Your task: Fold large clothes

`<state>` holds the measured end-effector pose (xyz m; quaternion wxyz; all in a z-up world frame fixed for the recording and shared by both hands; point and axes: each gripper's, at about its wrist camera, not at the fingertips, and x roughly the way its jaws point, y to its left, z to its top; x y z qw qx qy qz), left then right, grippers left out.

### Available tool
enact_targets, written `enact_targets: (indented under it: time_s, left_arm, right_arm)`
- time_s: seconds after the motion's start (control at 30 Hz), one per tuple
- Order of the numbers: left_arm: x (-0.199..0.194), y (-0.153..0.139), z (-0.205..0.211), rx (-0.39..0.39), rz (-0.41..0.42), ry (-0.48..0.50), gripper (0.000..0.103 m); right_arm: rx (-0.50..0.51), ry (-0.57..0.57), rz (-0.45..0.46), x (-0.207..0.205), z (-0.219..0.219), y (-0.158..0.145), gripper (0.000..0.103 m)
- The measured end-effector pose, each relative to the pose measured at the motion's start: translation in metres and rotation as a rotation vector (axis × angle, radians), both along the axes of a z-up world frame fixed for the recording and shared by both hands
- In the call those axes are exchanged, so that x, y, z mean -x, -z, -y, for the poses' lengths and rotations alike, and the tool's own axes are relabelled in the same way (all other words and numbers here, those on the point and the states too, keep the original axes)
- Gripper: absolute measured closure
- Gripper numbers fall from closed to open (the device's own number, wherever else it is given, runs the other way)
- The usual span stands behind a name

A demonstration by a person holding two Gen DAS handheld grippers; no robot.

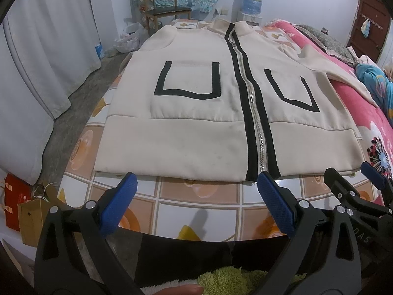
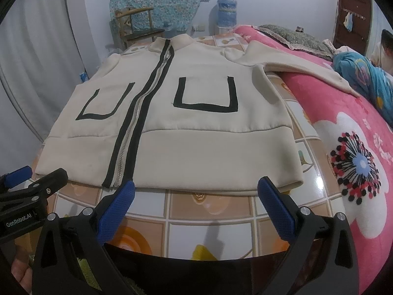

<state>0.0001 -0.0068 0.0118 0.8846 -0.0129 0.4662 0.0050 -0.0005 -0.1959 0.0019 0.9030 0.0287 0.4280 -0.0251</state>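
A: Item one?
B: Jacket (image 1: 196, 113), cream, black trim, zipped, lying flat front-up on the table (image 1: 196, 196); hem near the near edge, collar toward the far edge. One sleeve (image 2: 307, 66) runs off the right edge onto a pink blanket (image 2: 356, 127).

A: Grippers?
B: Left gripper (image 1: 196, 196), fingers spread, holding nothing, over the near edge just short of the hem. Right gripper (image 2: 196, 204), likewise spread and empty, beside it.

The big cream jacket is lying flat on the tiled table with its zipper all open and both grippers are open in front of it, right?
Almost. The cream jacket with black trim is zipped closed, as the left wrist view shows. It does lie flat on the tiled table, with the left gripper and right gripper open before it.
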Motion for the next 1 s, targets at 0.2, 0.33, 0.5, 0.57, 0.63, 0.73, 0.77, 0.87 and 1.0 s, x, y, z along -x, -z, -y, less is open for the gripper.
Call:
enact_targets:
  time_s: [0.2,0.33,0.5,0.57,0.63,0.73,0.77,0.87,1.0]
  left_arm:
    - [0.0008,0.0015,-0.0014,0.001,0.002,0.001,0.008]
    - [0.0008,0.0007,-0.0009,0.002,0.003,0.001,0.008]
    - [0.0011,0.0015,-0.0013,0.001,0.004,0.001,0.008]
    - [0.0012,0.0014,-0.0013,0.001,0.006,0.001,0.008]
    - [0.0012,0.0009,-0.0010,0.001,0.006,0.001,0.008]
    - [0.0012,0.0009,-0.0011,0.001,0.006,0.002,0.008]
    - [0.0013,0.0009,-0.0012,0.001,0.006,0.002,0.008]
    - [0.0014,0.0014,-0.0015,0.002,0.007,0.002,0.008]
    - [0.0014,0.0016,-0.0016,0.002,0.008,0.002,0.008]
  right_arm:
    - [0.002,0.001,0.003,0.0011,-0.0001,-0.0015,0.005]
    - [0.003,0.001,0.004,0.0012,-0.0002,-0.0018,0.005]
    - [0.003,0.000,0.003,0.0012,-0.0003,-0.0020,0.005]
    - [0.005,0.001,0.005,0.0013,-0.0005,-0.0021,0.005]
    - [0.005,0.001,0.005,0.0016,-0.0001,-0.0024,0.005]
    - [0.005,0.001,0.006,0.0016,-0.0002,-0.0028,0.005]
    - [0.005,0.001,0.005,0.0015,-0.0003,-0.0027,0.005]
    - [0.005,0.001,0.005,0.0016,-0.0004,-0.0026,0.005]
    - [0.005,0.001,0.004,0.0016,-0.0005,-0.0025,0.005]
